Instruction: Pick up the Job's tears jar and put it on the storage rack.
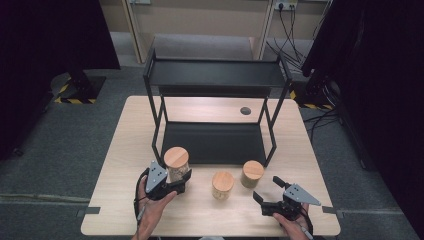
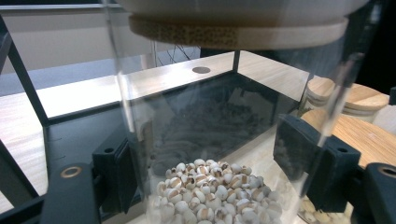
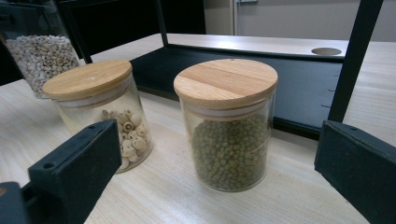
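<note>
Left gripper clamped on a tall clear glass jar with a round bamboo lid, fingers pressed against the glass on both sides, low on the body. Jar half filled with pale whitish grains, upright, at the front left corner of the black two-tier metal rack, just in front of its lower shelf; impossible to tell whether its base touches the light wooden surface. Left hand wrapped around the gripper body from below.

Right gripper near the front right edge of the surface, fingers spread wide, holding nothing. Pointed at two shorter bamboo-lidded glass jars standing apart from it: one with green beans straight ahead, close to the rack's lower shelf, and one with large pale round seeds beside it, near the middle of the surface. Both short jars upright, lids on, near each other but not touching.
</note>
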Demonstrator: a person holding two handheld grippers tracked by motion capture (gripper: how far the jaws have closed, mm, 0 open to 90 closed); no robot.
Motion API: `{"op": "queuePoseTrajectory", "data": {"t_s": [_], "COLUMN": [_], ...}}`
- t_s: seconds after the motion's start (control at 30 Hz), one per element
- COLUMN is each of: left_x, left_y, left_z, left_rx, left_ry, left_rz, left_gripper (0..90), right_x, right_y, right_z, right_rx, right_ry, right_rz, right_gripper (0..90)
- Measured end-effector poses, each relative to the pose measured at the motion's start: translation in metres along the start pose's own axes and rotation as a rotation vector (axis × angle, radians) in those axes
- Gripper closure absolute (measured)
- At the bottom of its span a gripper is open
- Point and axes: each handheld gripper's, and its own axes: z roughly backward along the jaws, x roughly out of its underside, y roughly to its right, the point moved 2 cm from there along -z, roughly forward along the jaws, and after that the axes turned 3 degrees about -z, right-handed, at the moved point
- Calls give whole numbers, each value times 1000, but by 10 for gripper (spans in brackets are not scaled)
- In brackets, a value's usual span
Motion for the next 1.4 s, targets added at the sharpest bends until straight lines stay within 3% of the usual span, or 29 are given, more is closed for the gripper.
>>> {"op": "queuePoseTrajectory", "data": {"t_s": [1.1, 1.4], "left_x": [-25, -27], "left_y": [-12, -16], "left_z": [-44, -58], "left_rx": [-35, -62], "left_ry": [19, 16], "left_rz": [-4, -1], "left_gripper": [250, 250], "right_x": [0, 0], "right_y": [1, 2], "right_z": [0, 0], "right_rx": [-2, -3], "right_ry": [1, 1], "right_rz": [-3, -3], "right_gripper": [9, 9]}}
